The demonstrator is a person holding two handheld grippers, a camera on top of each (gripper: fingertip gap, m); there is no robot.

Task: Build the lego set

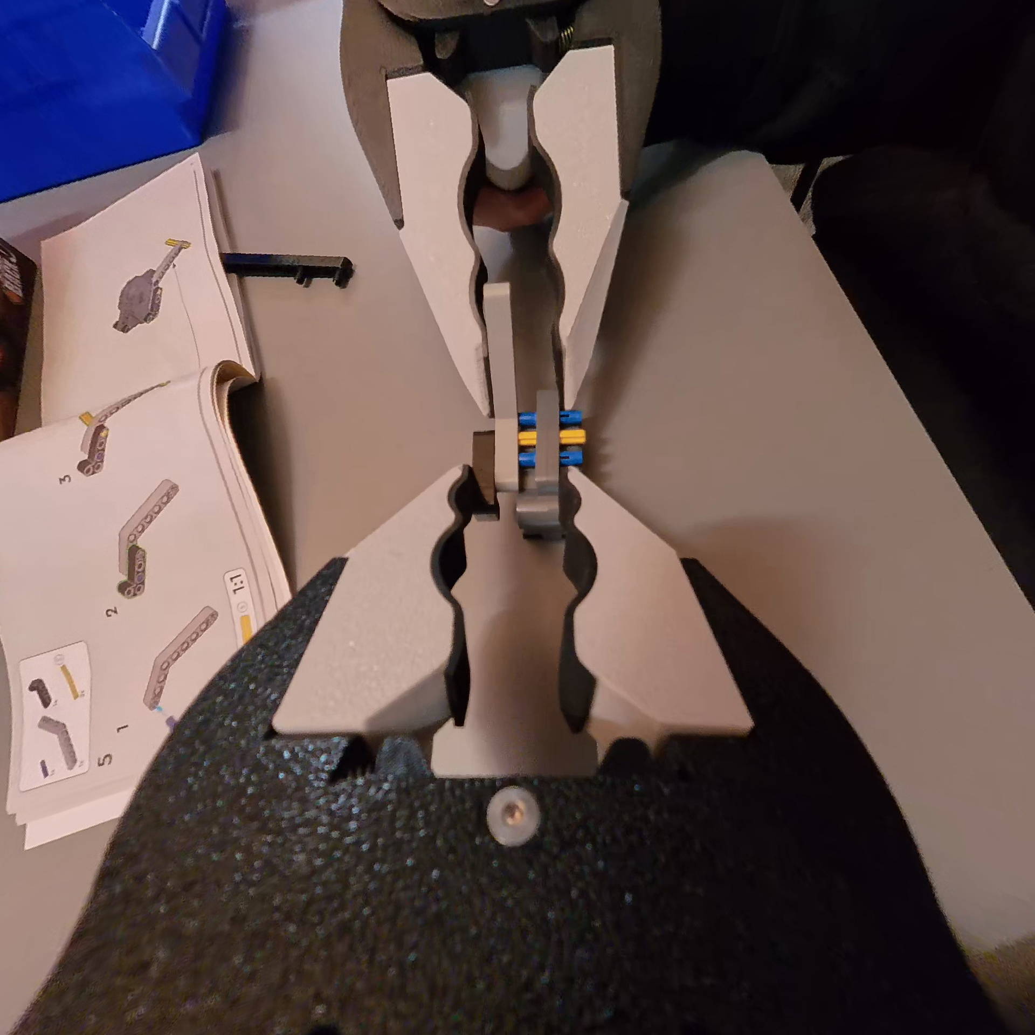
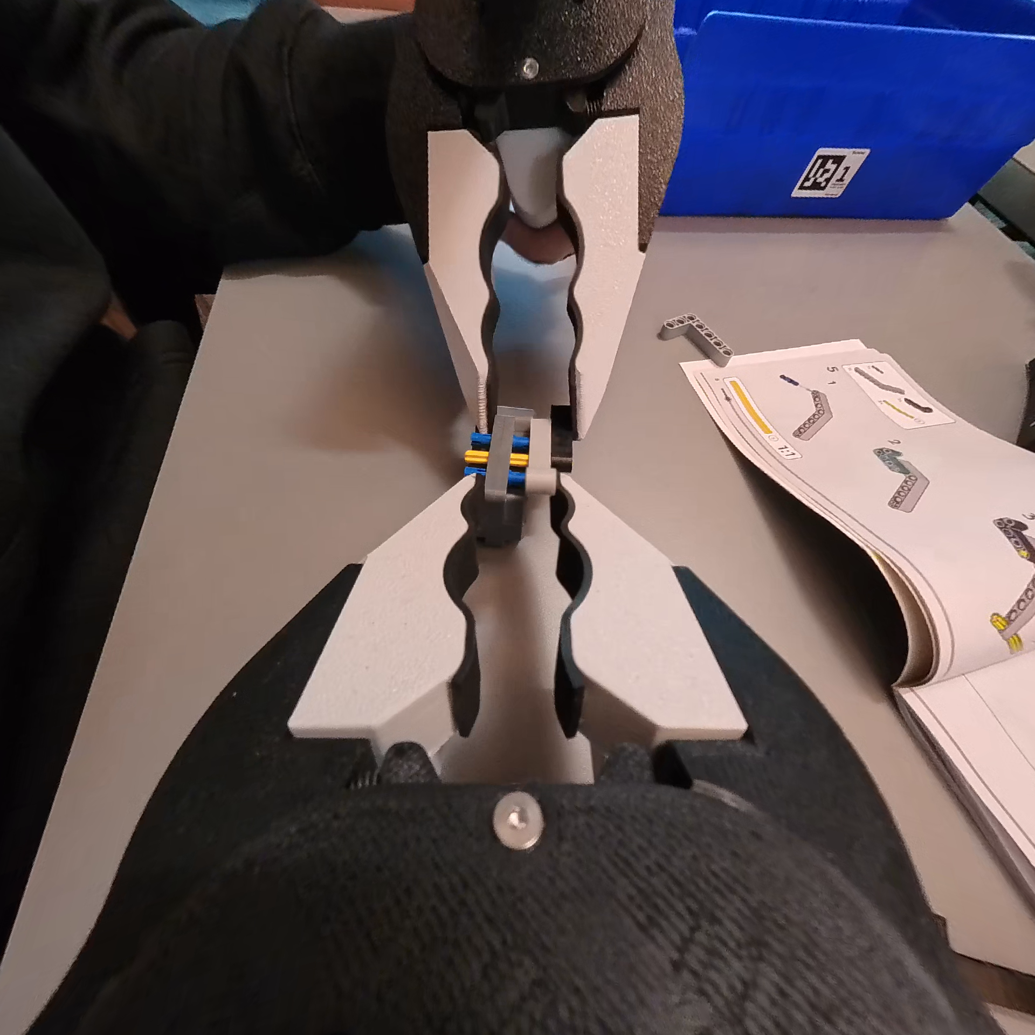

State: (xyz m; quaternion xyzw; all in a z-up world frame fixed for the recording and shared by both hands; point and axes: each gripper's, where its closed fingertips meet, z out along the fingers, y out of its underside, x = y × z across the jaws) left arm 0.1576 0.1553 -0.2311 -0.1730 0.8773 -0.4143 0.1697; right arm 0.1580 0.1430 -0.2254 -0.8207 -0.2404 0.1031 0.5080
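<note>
A small lego assembly [image 1: 542,448] hangs between my two grippers above the grey table [image 1: 728,448]. It has a dark grey beam [image 2: 498,465] and a light grey beam [image 2: 540,448] side by side, joined by two blue pins [image 1: 570,417] and a yellow axle [image 1: 572,437], with a black piece [image 1: 484,467] on the outer side. My left gripper [image 1: 518,483] is shut on one end of it. My right gripper [image 2: 512,493] faces it tip to tip and is shut on the other end. Each gripper also shows in the other's view: the right [image 1: 526,399], the left [image 2: 529,420].
An open instruction booklet [image 1: 140,532] [image 2: 840,476] lies beside the grippers. A blue bin [image 1: 84,84] [image 2: 840,112] stands behind it. A black beam [image 1: 291,266] and a grey L-shaped beam [image 2: 697,333] lie loose on the table. A dark sleeve [image 2: 168,140] crosses the table edge. My two grippers' fingertips are within a few centimetres of each other.
</note>
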